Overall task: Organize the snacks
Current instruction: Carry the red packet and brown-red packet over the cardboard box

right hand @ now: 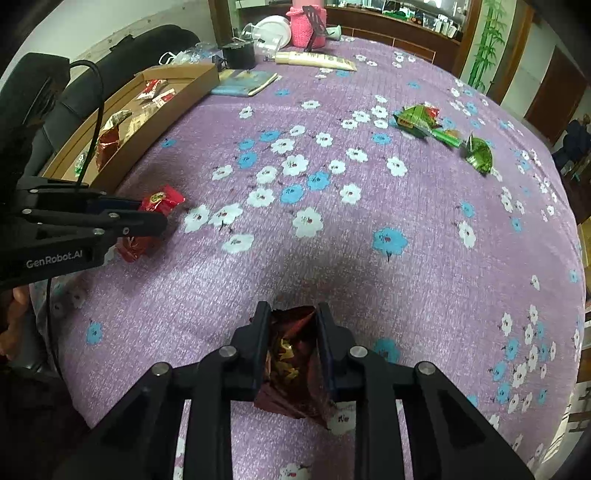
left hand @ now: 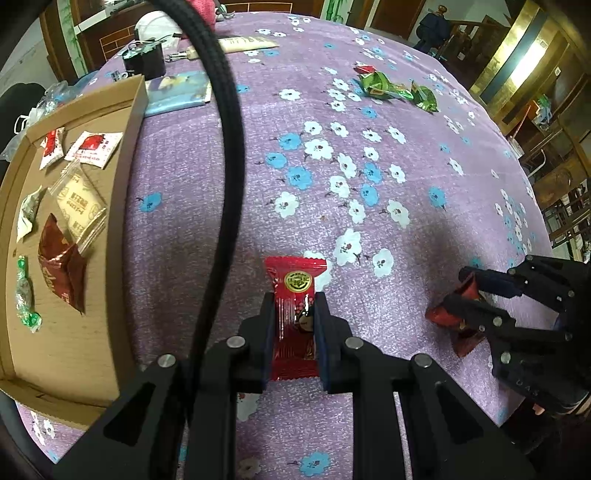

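My left gripper [left hand: 294, 301] is shut on a bright red snack packet [left hand: 294, 291] with a gold round emblem, held just above the purple floral tablecloth. It also shows at the left of the right wrist view [right hand: 162, 218]. My right gripper [right hand: 291, 312] is shut on a dark red crinkled snack packet [right hand: 293, 354]; it appears at the right of the left wrist view [left hand: 458, 291]. A shallow cardboard box [left hand: 125, 155] at the left holds several snack packets. Green snack packets [left hand: 391, 88] lie far across the table, also in the right wrist view [right hand: 439, 129].
A black cable [left hand: 225, 147] hangs across the left wrist view. At the table's far end lie a blue booklet [right hand: 245, 82], a cream tube [right hand: 314, 60], a black cup [right hand: 240, 55] and a pink knitted object [right hand: 306, 26]. Wooden furniture surrounds the table.
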